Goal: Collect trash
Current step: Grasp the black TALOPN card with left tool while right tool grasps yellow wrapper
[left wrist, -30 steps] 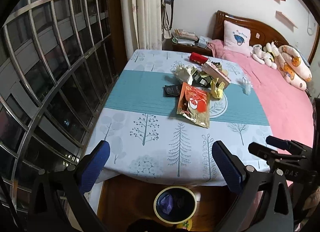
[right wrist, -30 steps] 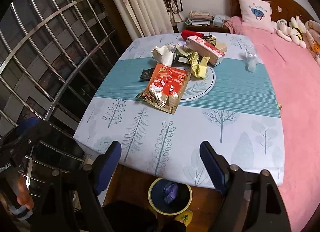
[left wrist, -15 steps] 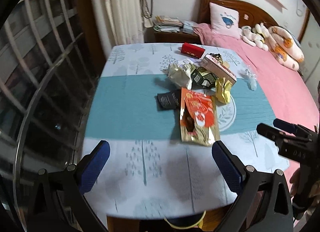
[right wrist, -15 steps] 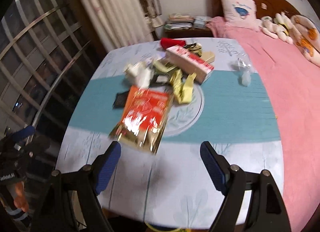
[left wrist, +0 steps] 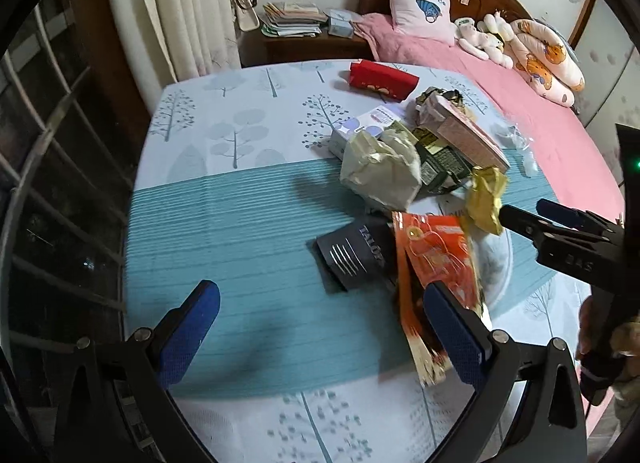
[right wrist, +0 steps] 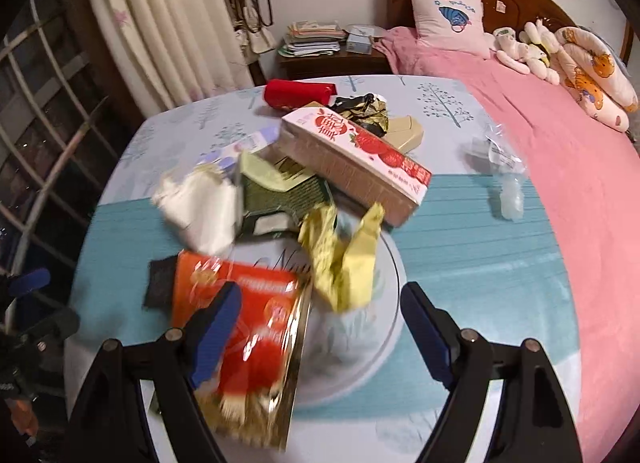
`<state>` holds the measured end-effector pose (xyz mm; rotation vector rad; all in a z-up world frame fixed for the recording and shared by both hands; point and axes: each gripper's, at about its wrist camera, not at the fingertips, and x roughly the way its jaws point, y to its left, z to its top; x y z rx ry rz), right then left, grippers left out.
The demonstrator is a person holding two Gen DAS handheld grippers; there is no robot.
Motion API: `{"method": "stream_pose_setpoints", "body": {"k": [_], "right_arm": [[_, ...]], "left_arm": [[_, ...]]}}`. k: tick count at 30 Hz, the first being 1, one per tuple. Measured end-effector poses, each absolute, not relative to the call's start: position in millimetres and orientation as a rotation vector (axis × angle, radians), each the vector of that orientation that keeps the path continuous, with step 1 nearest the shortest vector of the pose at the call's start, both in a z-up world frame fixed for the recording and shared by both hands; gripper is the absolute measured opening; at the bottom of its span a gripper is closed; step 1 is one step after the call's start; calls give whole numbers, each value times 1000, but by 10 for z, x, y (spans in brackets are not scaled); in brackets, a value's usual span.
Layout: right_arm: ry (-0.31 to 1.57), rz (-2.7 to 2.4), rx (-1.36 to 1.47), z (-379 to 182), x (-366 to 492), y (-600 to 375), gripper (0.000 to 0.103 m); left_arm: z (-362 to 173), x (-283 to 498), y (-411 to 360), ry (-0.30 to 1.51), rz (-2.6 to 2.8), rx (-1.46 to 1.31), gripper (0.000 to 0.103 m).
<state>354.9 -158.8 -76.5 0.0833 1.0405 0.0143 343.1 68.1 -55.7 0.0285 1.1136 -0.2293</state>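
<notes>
One tabletop [left wrist: 248,223], covered in a tree-print cloth with a teal band, carries a heap of trash beside a pink bed [right wrist: 560,183]. Largest in the heap is a strawberry-print box [right wrist: 356,159], lying across green wrappers; nearer lies an orange snack bag [right wrist: 248,327], then a crumpled pale paper bag [left wrist: 380,171], a yellow wrapper [right wrist: 340,263], a black packet [left wrist: 352,251] and a red pouch [left wrist: 380,77] at the far edge. The left tool [left wrist: 320,331] hangs over the teal band, jaws apart and empty. The right tool [right wrist: 320,331] hovers above the snack bag, jaws apart, gripping nothing.
</notes>
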Motion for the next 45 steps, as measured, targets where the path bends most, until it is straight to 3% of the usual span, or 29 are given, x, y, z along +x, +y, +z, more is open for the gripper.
{"method": "stream_pose_setpoints", "body": {"k": [1, 2, 4, 31, 33, 35, 36, 45], "right_arm": [[1037, 2, 90, -796, 3601, -1584, 75], [1038, -4, 92, -811, 3628, -1571, 62], [1052, -13, 88, -851, 3694, -1538, 55], [1139, -4, 41, -1122, 3913, -1322, 55], [1133, -5, 41, -1122, 3912, -1329, 47], [1133, -21, 44, -1136, 3917, -1360, 27], [1131, -24, 51, -1136, 3914, -1383, 24], [1115, -17, 131, -1140, 3870, -1525, 17]], "left_arm": [[-586, 3465, 694, 1119, -233, 26, 101], [-619, 3504, 706, 1125, -237, 24, 101], [-672, 3575, 722, 1135, -246, 22, 101], [-992, 3997, 655, 1194, -314, 35, 101], [-1012, 4019, 641, 1192, -322, 40, 101], [-1043, 4047, 626, 1203, -339, 39, 101], [-1056, 4056, 624, 1208, -343, 38, 101], [-1204, 4056, 512, 1224, -430, 118, 101]]}}
